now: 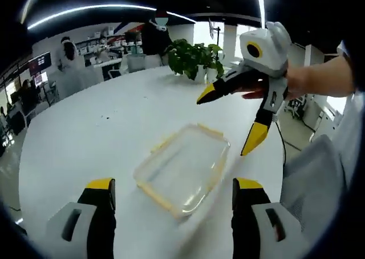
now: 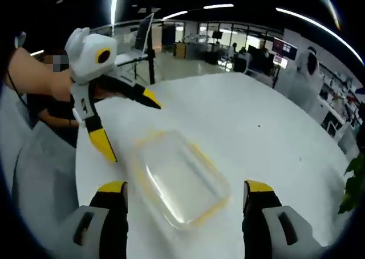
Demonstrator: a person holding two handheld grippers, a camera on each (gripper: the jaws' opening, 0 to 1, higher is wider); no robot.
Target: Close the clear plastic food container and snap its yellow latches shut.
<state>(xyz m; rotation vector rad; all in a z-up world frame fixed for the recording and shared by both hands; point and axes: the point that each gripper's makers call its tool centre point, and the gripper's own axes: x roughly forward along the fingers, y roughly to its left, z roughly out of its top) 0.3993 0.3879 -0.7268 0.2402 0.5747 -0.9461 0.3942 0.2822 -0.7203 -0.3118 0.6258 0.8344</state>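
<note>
Yellow-tipped fingers on your left gripper (image 1: 171,190) stand wide apart, holding nothing; same for your right gripper (image 2: 186,193). Between and just ahead of each pair lies the clear plastic food container (image 1: 183,169) (image 2: 179,182), flat on the white worktop (image 1: 102,133) (image 2: 251,133). It is rectangular, see-through, with rounded corners and yellow trim along its edges; blur hides the latch state. A potted plant (image 1: 194,58) sits at the far worktop edge.

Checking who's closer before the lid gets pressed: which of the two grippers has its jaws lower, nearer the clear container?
Hard to call: each gripper's own jaws flank the container, while the other one, right gripper or left gripper, appears raised above the table.
</note>
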